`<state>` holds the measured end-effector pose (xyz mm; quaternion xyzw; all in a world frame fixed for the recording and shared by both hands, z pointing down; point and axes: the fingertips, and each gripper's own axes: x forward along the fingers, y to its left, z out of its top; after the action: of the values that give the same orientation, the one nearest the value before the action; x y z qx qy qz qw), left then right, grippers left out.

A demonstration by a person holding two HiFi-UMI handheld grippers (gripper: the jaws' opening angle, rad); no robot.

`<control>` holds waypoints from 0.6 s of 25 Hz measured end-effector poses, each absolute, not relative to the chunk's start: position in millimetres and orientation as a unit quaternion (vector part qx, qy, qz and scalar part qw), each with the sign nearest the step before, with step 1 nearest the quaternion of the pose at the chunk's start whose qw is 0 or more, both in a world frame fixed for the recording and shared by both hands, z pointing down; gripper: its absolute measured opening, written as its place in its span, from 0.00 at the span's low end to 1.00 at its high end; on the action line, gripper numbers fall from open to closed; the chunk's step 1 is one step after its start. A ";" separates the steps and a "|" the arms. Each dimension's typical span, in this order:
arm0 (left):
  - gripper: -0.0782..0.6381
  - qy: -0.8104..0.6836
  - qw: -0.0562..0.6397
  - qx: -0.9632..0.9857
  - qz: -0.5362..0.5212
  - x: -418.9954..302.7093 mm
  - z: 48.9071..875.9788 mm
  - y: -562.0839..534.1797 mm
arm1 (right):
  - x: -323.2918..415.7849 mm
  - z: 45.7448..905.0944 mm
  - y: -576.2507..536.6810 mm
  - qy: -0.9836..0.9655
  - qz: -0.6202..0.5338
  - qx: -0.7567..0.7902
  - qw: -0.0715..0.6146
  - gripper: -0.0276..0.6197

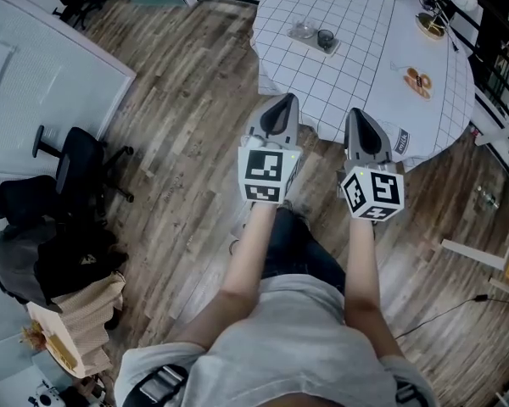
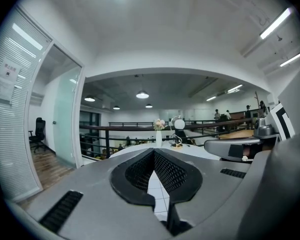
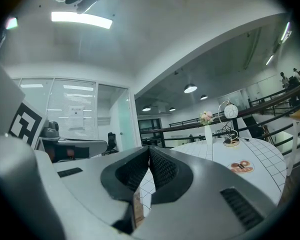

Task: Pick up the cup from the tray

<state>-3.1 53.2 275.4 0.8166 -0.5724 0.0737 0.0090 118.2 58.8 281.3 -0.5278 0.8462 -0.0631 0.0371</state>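
A: Grey T-shirt [image 1: 280, 346] and two forearms [image 1: 242, 270] fill the near edge. Left gripper [image 1: 281, 102] and right gripper [image 1: 361, 119] point toward the table's near edge. Each pair of jaws is pressed together, with nothing between.

B: Target?

A: Small pale rectangular tray [image 1: 309, 44], well ahead on the round table with the white grid-patterned cloth [image 1: 365, 75]. Clear glass cup [image 1: 304, 30] and darker cup [image 1: 325, 38] stand on it, just beside each other. Cannot tell which one is meant.

B: Hazards?

A: Jaws need opening first; arriving shut would likely shove a cup or slide the tray on the cloth. With the cups so close, an open jaw could clip the neighbour. Glass probably slick.

B: Room?

A: Wood-plank floor [image 1: 187, 125], black office chair [image 1: 78, 164] at left, glass partitions. Dark railing beyond the table, white vase of flowers [image 2: 159, 130] and globe lamp [image 2: 178, 124] at its far side.
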 end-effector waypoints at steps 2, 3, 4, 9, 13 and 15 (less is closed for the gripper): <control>0.12 -0.575 0.010 0.815 0.073 -5.2 275.4 43.2 | 118.4 280.9 49.8 0.846 -0.062 -0.528 0.037 0.05; 0.12 -0.576 0.011 0.814 0.072 -5.9 275.8 38.3 | 118.9 280.5 45.7 0.846 -0.061 -0.529 0.037 0.05; 0.12 -0.576 0.013 0.814 0.071 -6.0 276.6 33.2 | 119.7 280.5 41.7 0.845 -0.060 -0.530 0.036 0.05; 0.12 -0.569 0.022 0.819 0.067 -0.4 285.2 0.2 | 128.8 289.4 15.9 0.837 -0.062 -0.542 0.030 0.05; 0.12 -0.555 0.024 0.829 0.063 6.5 292.8 -37.0 | 134.2 299.5 -17.9 0.830 -0.067 -0.553 0.021 0.05; 0.12 -0.548 0.019 0.834 0.067 7.4 297.3 -56.4 | 130.0 305.9 -38.9 0.829 -0.069 -0.554 0.019 0.05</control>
<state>7.4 -56.4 297.3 0.8335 -0.5481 0.0670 0.0187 130.0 -38.9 305.9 -0.5544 0.8292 -0.0688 0.0194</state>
